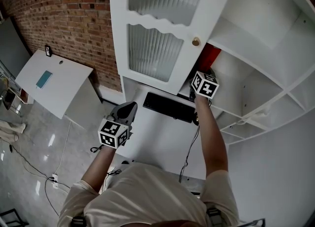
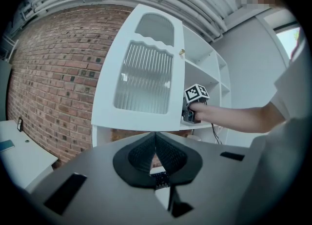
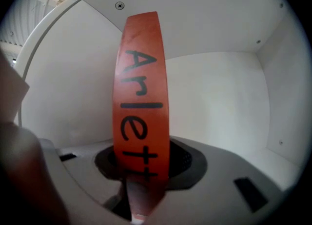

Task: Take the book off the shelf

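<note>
The orange-red book (image 3: 141, 92) stands upright on its shelf with the spine facing you, big black letters running down it, inside a white cubby (image 3: 224, 97) of the cabinet; from the head view you only catch a bit of its red (image 1: 210, 56) poking out behind the open cabinet door (image 1: 162, 29); your right gripper (image 3: 141, 168) has its jaws on either side of the lower spine, pads pressed against the book, so you've got it clamped, but it's sitting in the cubby and not out of it; that arm is reaching up and forward into the shelf, marker cube on top; your left gripper (image 2: 156, 158) hangs lower down and well away from the shelf, jaws closed together with nothing in them, pointed at the ribbed glass door; below the cabinet there's a white desk (image 1: 157, 142) with a black keyboard (image 1: 170, 107) on it; brick wall (image 1: 64, 9) off to the left, and a second white table (image 1: 54, 81) beside it
</note>
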Action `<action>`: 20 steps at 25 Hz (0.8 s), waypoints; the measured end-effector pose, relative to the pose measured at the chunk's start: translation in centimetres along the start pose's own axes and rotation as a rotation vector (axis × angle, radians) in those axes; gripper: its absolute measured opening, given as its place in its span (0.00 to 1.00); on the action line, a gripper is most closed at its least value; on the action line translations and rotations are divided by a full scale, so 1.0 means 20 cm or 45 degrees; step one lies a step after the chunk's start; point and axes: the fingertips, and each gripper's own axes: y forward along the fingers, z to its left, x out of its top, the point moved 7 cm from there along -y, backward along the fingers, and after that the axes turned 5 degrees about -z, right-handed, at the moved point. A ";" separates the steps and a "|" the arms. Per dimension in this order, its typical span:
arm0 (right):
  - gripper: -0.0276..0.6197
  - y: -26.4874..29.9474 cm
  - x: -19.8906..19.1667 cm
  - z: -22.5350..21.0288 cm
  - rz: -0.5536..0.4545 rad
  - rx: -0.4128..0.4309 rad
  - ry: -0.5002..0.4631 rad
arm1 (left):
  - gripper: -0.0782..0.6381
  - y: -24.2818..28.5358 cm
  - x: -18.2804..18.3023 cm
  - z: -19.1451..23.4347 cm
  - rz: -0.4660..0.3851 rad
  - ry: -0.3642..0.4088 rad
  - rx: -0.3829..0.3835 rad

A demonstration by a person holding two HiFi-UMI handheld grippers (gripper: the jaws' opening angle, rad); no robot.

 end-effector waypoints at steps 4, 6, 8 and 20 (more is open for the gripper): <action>0.29 -0.06 0.00 0.00 -0.002 0.024 -0.010 | 0.10 -0.01 -0.01 -0.03 -0.002 0.003 -0.006; 0.29 -0.10 0.00 -0.01 -0.001 0.031 -0.021 | 0.10 -0.01 -0.01 -0.05 -0.002 0.001 -0.016; 0.29 -0.14 0.00 -0.02 0.003 0.036 -0.025 | 0.10 -0.01 -0.02 -0.08 0.000 0.001 -0.029; 0.29 -0.45 0.00 -0.07 0.000 0.040 -0.014 | 0.10 -0.02 -0.02 -0.24 -0.010 0.000 -0.102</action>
